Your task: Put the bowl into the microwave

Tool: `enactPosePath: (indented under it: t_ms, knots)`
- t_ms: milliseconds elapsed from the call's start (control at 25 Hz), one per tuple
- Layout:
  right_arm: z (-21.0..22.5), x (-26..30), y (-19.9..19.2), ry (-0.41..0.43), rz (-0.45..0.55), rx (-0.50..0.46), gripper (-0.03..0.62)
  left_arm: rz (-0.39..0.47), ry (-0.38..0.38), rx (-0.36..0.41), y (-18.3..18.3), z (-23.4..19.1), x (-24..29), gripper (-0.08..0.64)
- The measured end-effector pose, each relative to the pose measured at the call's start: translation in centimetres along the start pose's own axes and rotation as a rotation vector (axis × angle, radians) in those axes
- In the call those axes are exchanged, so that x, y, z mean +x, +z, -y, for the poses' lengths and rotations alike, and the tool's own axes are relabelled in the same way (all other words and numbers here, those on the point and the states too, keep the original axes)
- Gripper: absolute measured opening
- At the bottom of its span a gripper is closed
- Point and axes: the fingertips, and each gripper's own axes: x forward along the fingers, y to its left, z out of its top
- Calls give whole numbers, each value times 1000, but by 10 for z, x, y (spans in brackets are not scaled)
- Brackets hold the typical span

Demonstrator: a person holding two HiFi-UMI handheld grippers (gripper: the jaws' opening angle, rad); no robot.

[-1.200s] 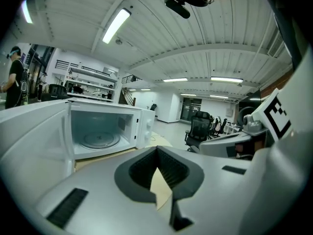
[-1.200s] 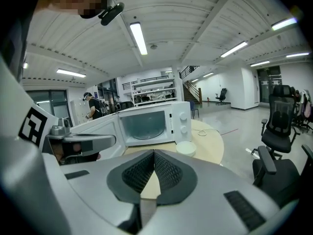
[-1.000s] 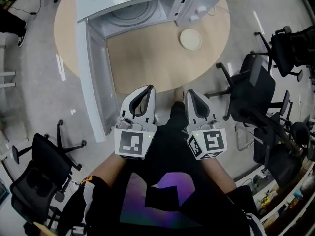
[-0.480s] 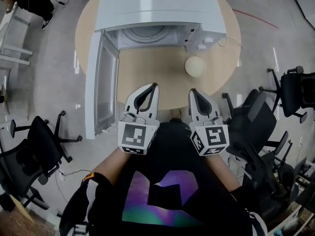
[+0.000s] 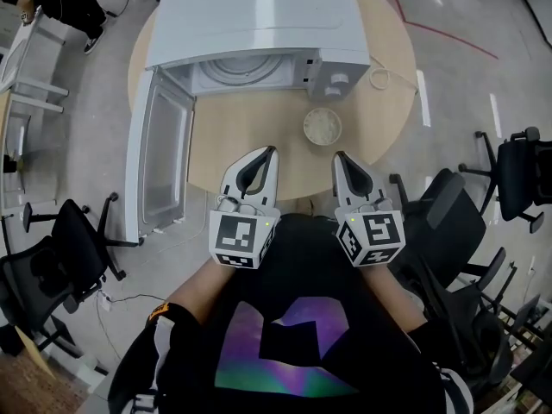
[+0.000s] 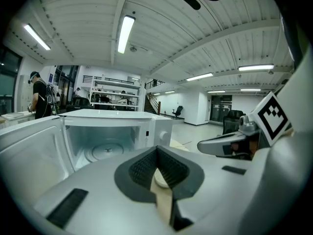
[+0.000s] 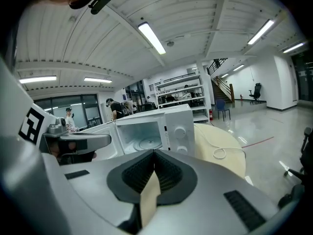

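Where the wooden tabletop point(image 5: 259, 136) curves, a round cream bowl point(image 5: 323, 127) sits.

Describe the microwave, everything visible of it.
The microwave is a white box standing upright on the round wooden table, toward its far side. Its door is swung fully open to the left, past the table's edge. The cavity is empty, with a round turntable on its floor. Two knobs sit on the panel at right. Only the table is seen touching it.

Bowl point(image 5: 323, 127) nearer right gripper point(image 5: 341, 159) (microwave point(image 5: 259, 24) too).
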Motion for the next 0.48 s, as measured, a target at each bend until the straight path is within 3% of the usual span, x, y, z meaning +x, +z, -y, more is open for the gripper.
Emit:
enactPosePath:
  t_ms: [480]
  knots:
    - [46, -8, -23, 71, -50, 45, 17, -37, 89, 6, -18, 42, 12, 46]
